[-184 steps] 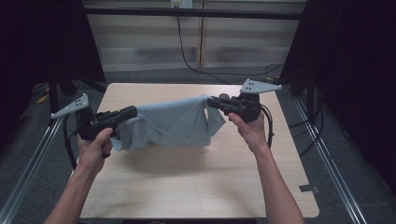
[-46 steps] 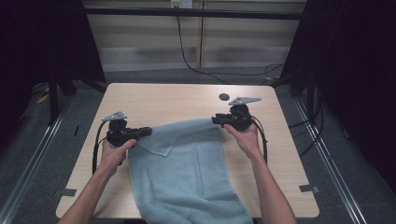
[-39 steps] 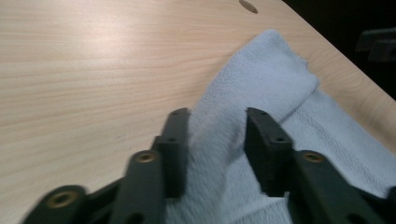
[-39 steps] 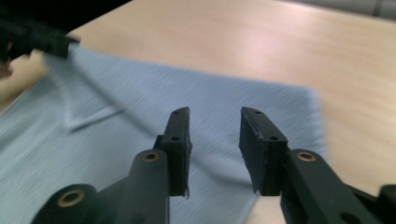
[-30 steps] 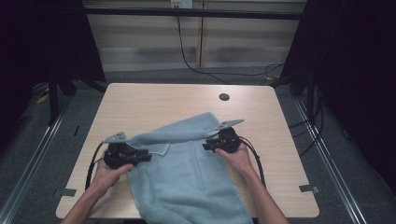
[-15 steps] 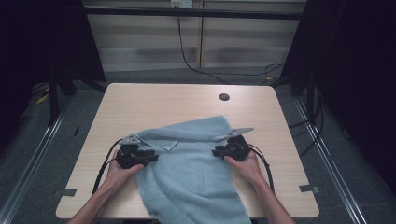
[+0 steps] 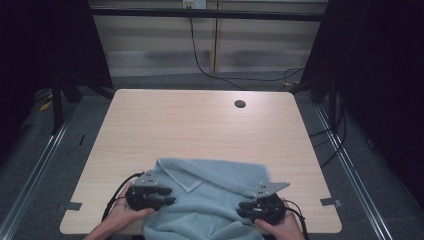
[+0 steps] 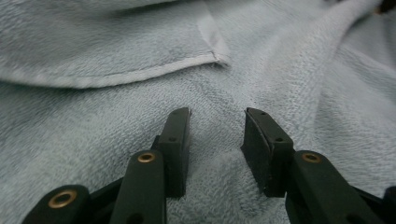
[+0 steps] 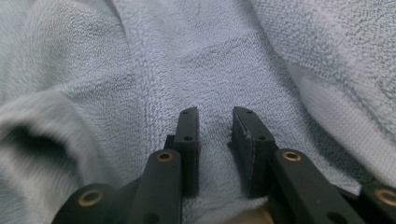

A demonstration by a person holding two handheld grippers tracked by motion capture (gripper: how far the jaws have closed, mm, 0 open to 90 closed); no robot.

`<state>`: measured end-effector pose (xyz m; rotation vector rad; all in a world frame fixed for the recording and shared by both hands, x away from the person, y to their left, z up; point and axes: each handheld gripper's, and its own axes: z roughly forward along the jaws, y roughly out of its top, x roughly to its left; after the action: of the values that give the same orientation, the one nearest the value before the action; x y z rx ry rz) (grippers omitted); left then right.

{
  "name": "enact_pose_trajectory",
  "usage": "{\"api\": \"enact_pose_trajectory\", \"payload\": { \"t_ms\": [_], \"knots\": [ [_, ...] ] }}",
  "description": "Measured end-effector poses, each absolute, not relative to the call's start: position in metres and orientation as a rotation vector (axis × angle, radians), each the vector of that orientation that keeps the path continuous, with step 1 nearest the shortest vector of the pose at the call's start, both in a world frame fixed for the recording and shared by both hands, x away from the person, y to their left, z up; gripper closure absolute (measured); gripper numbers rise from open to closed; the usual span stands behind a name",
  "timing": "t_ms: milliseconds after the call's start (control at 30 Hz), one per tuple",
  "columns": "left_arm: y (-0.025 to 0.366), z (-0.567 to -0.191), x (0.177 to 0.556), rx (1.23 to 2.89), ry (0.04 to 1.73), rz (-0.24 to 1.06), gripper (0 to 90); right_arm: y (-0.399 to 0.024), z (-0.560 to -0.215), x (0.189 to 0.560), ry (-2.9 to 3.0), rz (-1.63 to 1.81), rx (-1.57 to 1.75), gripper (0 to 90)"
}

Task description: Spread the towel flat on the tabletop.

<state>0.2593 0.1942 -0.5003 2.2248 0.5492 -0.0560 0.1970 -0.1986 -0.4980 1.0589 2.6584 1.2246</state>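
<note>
A light blue towel (image 7: 215, 200) lies folded at the near edge of the wooden table (image 7: 200, 125) and hangs over its front. My left gripper (image 7: 169, 196) rests on the towel's left side, pointing right. In the left gripper view its jaws (image 8: 217, 112) stand apart over flat cloth (image 8: 116, 56), just short of a hemmed corner (image 8: 219, 58); they have just been opening and the pads do not press on the towel. My right gripper (image 7: 242, 209) lies on the towel's right side, pointing left. Its jaws (image 9: 215, 110) are parted over the terry (image 9: 224, 60) without pinching it.
A round cable hole (image 7: 240, 104) sits near the table's far right. Bare wood stretches from the towel to the far edge. Dark curtains and floor rails flank the table, and cables trail on the floor behind it.
Both hands have come toward the table's near edge, the right one farther. The towel's folded edge came with them and now lies flatter and nearer the front.
</note>
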Motion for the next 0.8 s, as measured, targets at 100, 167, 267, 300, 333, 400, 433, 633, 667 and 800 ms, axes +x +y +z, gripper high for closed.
{"api": "enact_pose_trajectory", "payload": {
  "t_ms": [100, 167, 267, 300, 333, 400, 433, 633, 667, 800],
  "knots": [
    [0.199, -0.499, 0.253, 2.231, 0.543, -0.111, 61.3, -0.195, -0.498, 0.195, 2.665, 1.222, 1.042, 70.8],
    [0.2, -0.497, 0.252, 2.22, 0.559, -0.121, 61.8, -0.194, -0.497, 0.199, 2.674, 1.221, 1.045, 70.0],
    [0.189, -0.482, 0.263, 2.159, 0.535, -0.066, 61.8, -0.191, -0.496, 0.213, 2.654, 1.192, 1.027, 66.4],
    [0.185, -0.479, 0.266, 2.157, 0.536, -0.062, 61.8, -0.191, -0.497, 0.219, 2.64, 1.201, 1.045, 66.1],
    [0.18, -0.476, 0.271, 2.16, 0.538, -0.028, 61.8, -0.192, -0.497, 0.223, 2.636, 1.206, 1.047, 65.9],
    [0.176, -0.476, 0.277, 2.161, 0.542, -0.015, 61.4, -0.192, -0.497, 0.231, 2.633, 1.217, 1.054, 64.7],
    [0.168, -0.482, 0.289, 2.171, 0.575, 0.004, 60.8, -0.192, -0.495, 0.234, 2.626, 1.23, 1.04, 64.3],
    [0.158, -0.497, 0.293, 2.208, 0.554, -0.005, 50.3, -0.214, -0.479, 0.249, 2.491, 1.272, 1.054, 59.4],
    [0.157, -0.497, 0.292, 2.216, 0.549, -0.006, 48.2, -0.22, -0.479, 0.252, 2.471, 1.263, 1.076, 57.9],
    [0.152, -0.498, 0.287, 2.226, 0.531, 0.003, 40.6, -0.239, -0.487, 0.264, 2.449, 1.185, 1.155, 50.2]
  ]
}}
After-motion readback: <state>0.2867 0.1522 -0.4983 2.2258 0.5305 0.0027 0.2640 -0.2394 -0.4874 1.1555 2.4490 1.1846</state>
